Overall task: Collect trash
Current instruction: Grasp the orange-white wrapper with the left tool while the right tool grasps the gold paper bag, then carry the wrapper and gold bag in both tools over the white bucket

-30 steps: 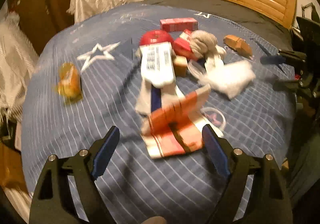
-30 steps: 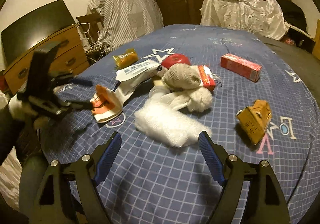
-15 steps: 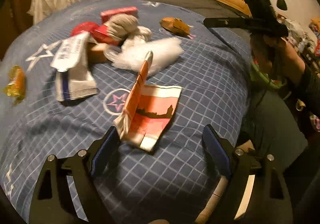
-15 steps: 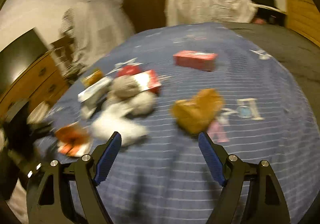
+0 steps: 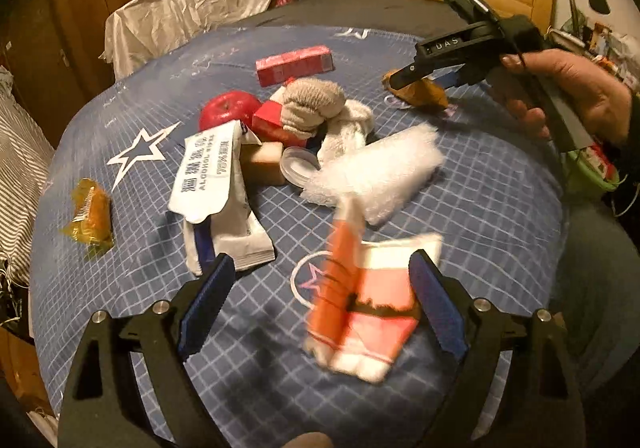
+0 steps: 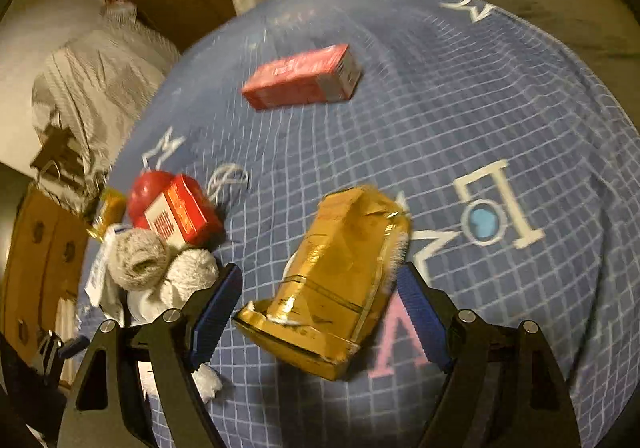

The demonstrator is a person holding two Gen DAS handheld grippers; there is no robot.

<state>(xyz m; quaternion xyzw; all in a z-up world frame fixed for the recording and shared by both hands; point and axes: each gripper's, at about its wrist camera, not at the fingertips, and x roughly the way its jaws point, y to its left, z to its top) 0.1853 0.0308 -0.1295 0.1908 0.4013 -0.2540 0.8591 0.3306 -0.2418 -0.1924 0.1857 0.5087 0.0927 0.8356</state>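
Trash lies scattered on a blue checked bedspread (image 5: 492, 207). My left gripper (image 5: 320, 262) hangs low over a flattened orange-and-white paper carton (image 5: 360, 308). Its jaws are opening, and the carton lies between the fingers without being pressed. My right gripper (image 6: 318, 272) is open around a crushed golden-brown carton (image 6: 340, 280) and does not touch it. In the left wrist view, a hand (image 5: 572, 91) holds the right gripper (image 5: 404, 81) over that brown carton (image 5: 428, 95).
A heap in the middle holds a red apple (image 5: 228, 107), rolled socks (image 5: 312, 107), a white plastic wad (image 5: 380, 171), an alcohol wipes pack (image 5: 208, 171) and a clear lid (image 5: 298, 167). A long red box (image 6: 302, 75) lies beyond. A yellow wrapper (image 5: 90, 215) lies at the left.
The right gripper swung right, rolled and sank onto the brown carton, which now sits between its fingers. The left gripper shifted so that the orange carton lies between its fingers.
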